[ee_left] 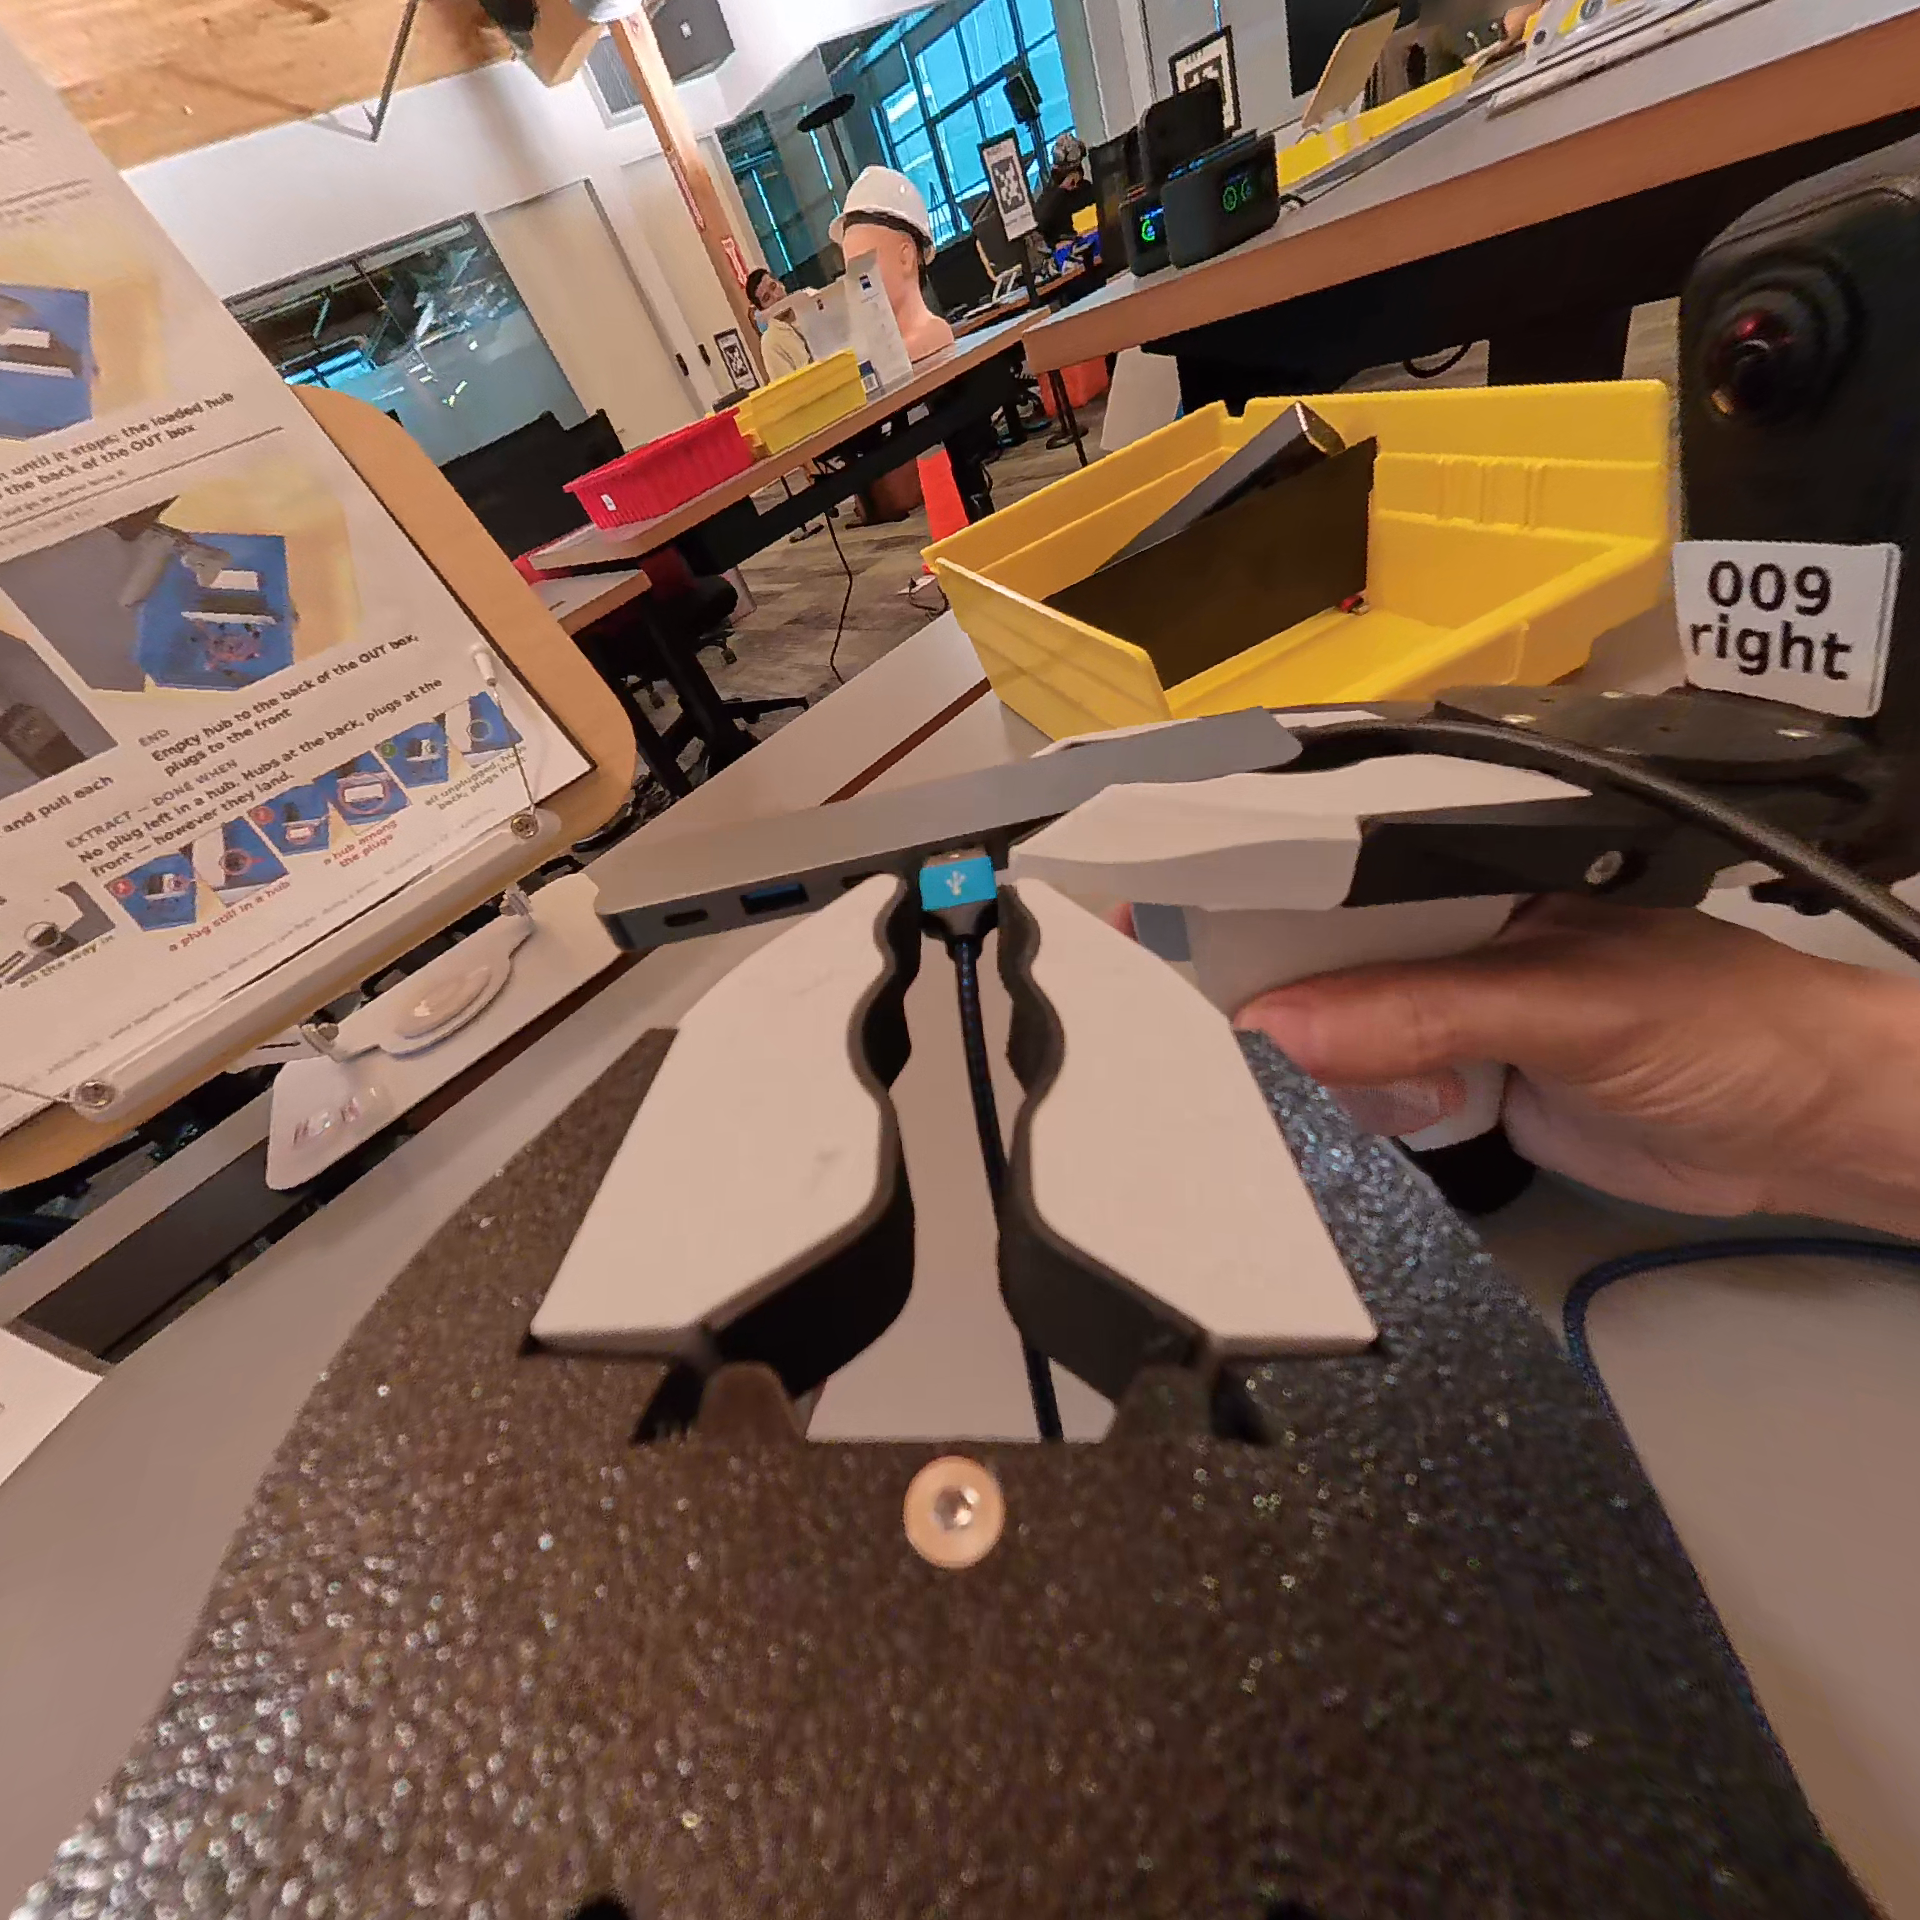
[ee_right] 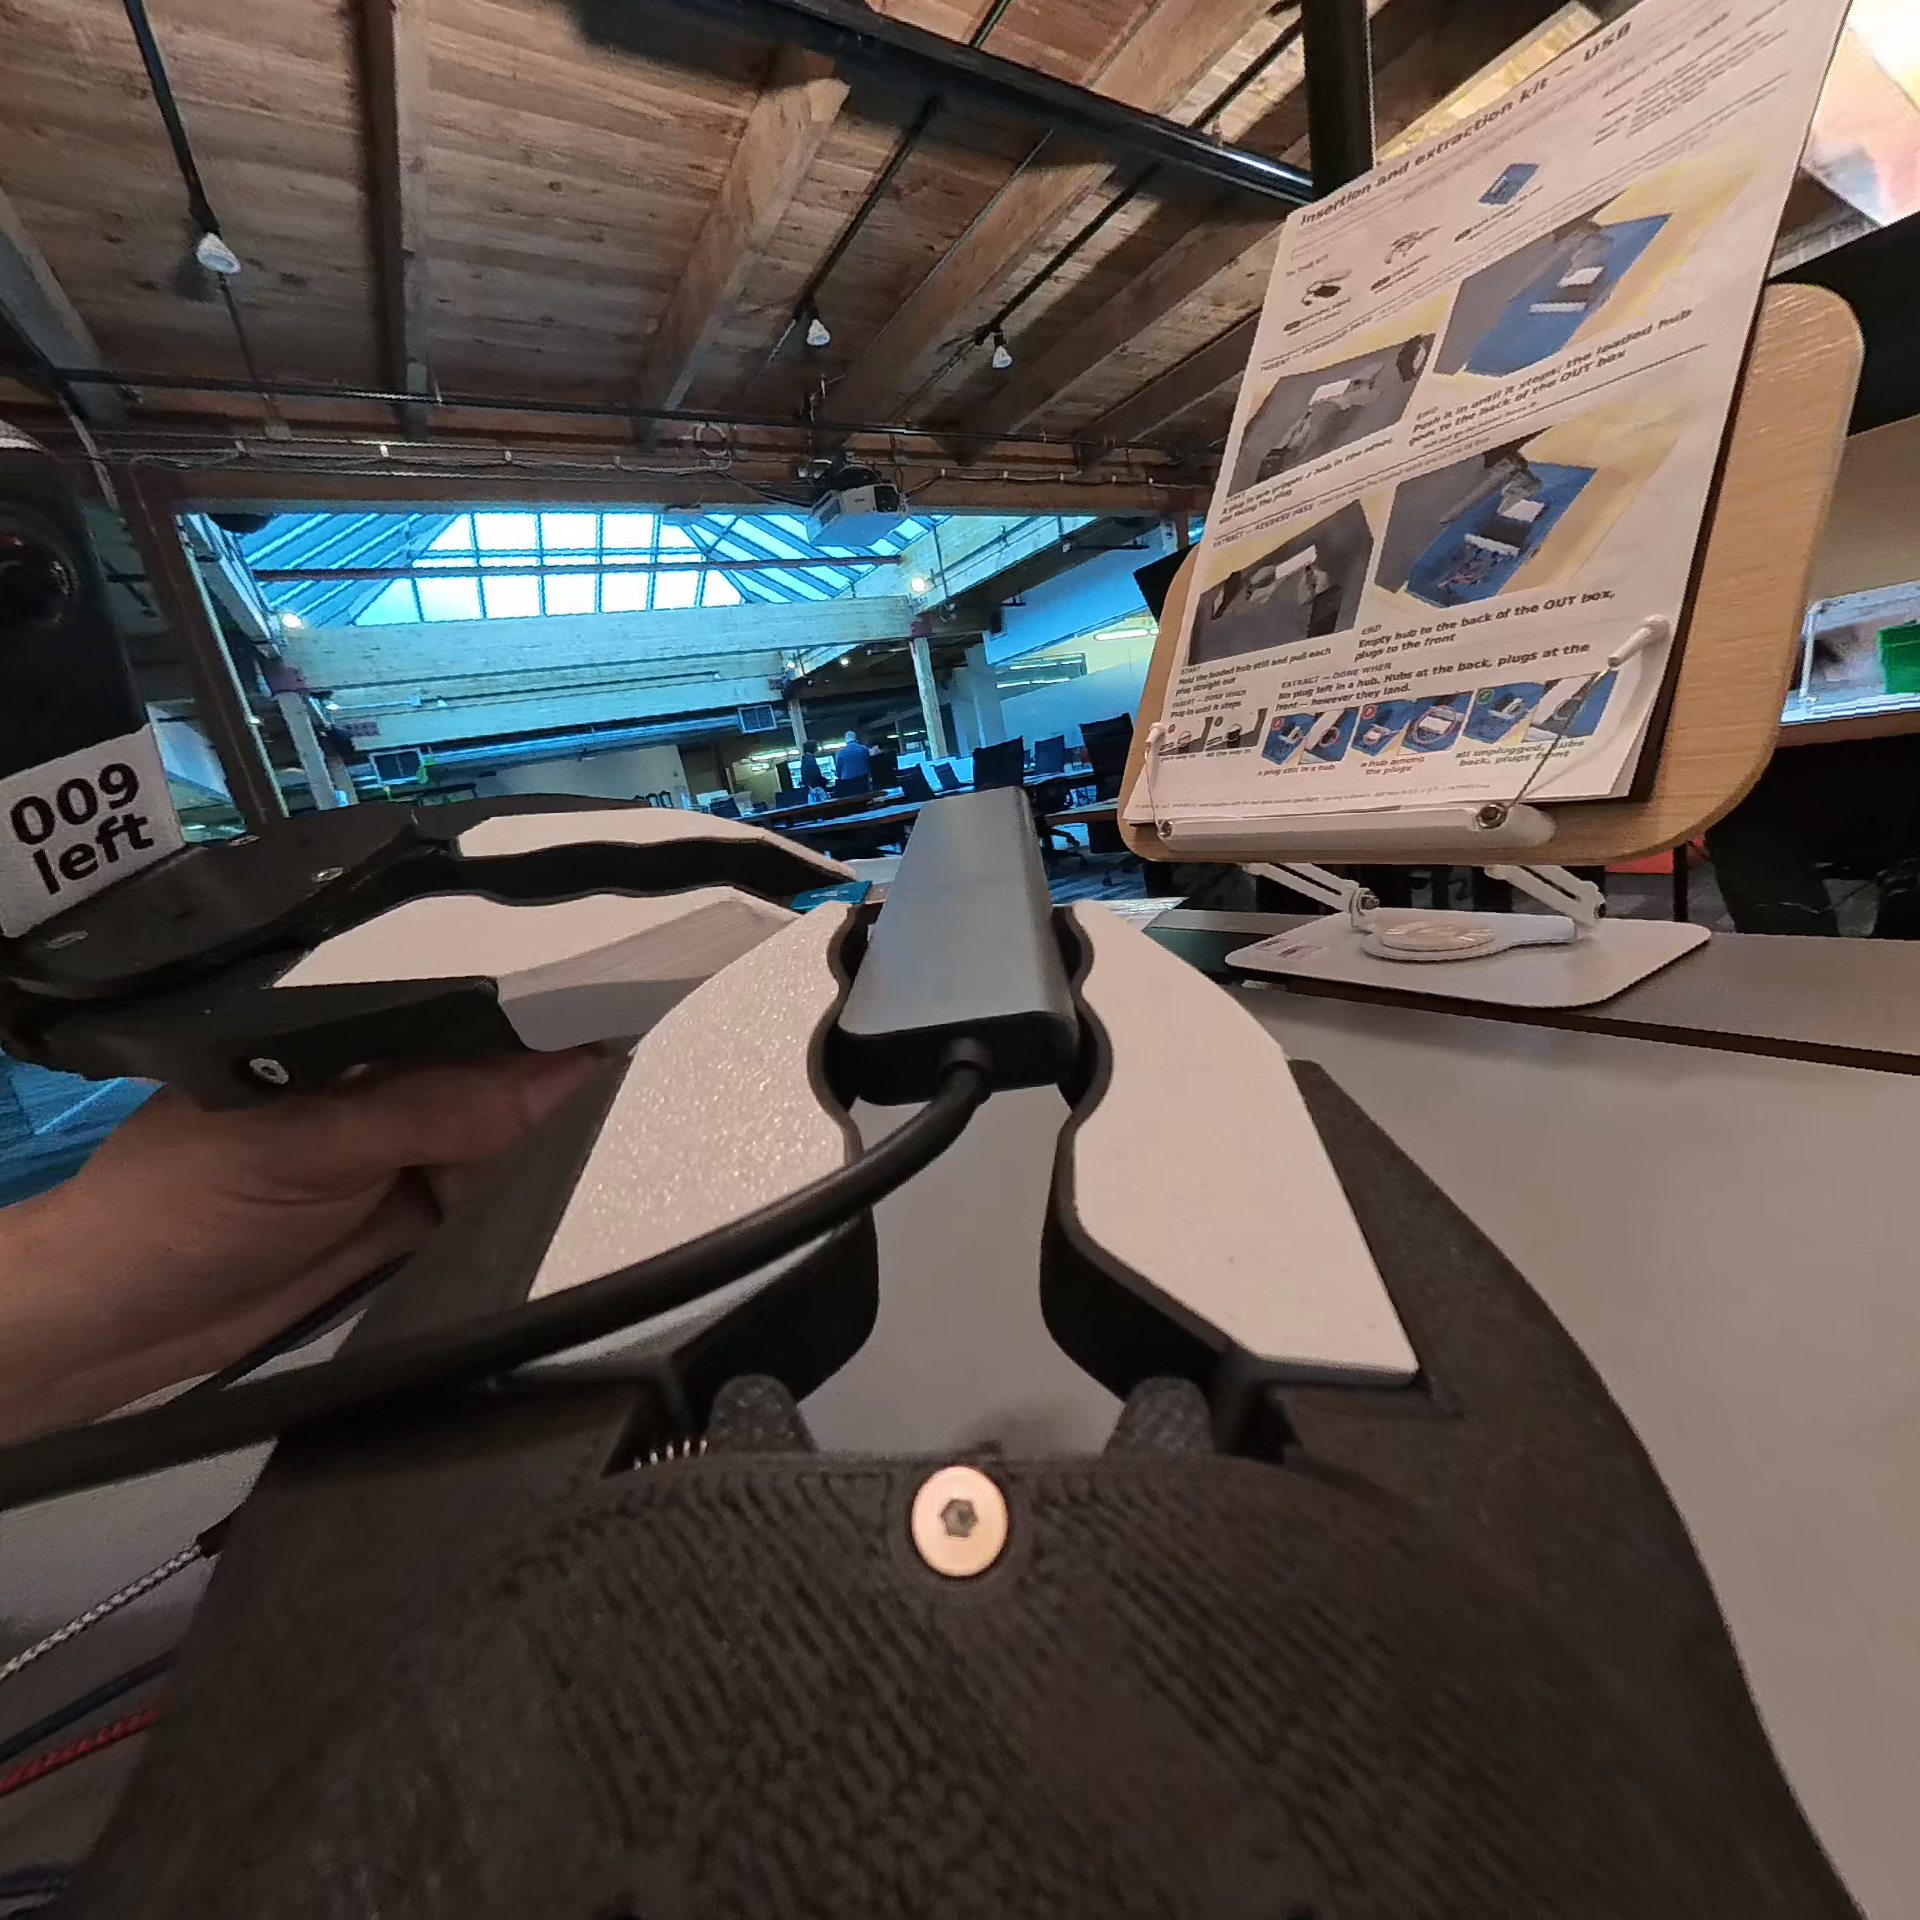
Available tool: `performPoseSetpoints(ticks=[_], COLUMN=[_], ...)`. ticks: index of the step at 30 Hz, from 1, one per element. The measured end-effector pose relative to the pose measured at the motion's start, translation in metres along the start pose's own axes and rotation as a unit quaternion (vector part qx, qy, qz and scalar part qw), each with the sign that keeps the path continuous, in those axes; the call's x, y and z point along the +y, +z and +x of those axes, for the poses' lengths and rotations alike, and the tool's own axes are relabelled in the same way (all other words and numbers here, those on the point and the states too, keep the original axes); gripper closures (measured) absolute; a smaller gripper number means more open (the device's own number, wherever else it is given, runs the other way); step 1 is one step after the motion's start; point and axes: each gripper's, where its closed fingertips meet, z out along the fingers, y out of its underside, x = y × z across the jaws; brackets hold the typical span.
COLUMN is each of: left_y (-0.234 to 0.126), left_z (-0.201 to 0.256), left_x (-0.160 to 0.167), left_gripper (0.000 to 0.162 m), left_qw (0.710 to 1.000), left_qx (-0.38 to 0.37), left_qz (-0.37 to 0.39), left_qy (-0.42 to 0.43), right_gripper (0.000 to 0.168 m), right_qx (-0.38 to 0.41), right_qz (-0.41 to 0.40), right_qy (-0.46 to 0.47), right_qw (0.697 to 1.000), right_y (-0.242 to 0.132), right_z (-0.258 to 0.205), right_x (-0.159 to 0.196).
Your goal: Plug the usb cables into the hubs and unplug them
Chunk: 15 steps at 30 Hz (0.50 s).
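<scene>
I am pinching the small hard blue plug (ee_left: 957, 883) with my left gripper (ee_left: 954, 914) right at the hub (ee_left: 831, 831), while my right gripper (ee_right: 961, 997) is squeezing that light, stiff hub's cord end.

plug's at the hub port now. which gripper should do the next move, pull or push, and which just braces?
Left, probably. The left gripper is shut on the blue USB plug, in line with the port on the grey hub. The right gripper is shut on the hub's cable end, so it braces.
</scene>
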Motion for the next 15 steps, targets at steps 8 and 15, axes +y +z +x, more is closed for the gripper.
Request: performPoseSetpoints(ticks=[8,15], left_y=[-0.0012,0.0001], left_z=[-0.0012,-0.0017], left_x=[-0.0006,0.001], left_gripper=[0.148,0.148], left_qw=[1.0,0.999], left_qx=[-0.005,-0.016], left_qz=[0.0,-0.011], left_qy=[-0.02,-0.028], right_gripper=[0.134,0.134], right_qx=[-0.009,-0.002], right_qz=[-0.002,-0.003], right_qy=[0.005,0.012], right_qw=[1.0,1.0], right_y=[0.0007,0.0011], right_z=[-0.0013,0.0004], right_x=[0.0004,0.0013])
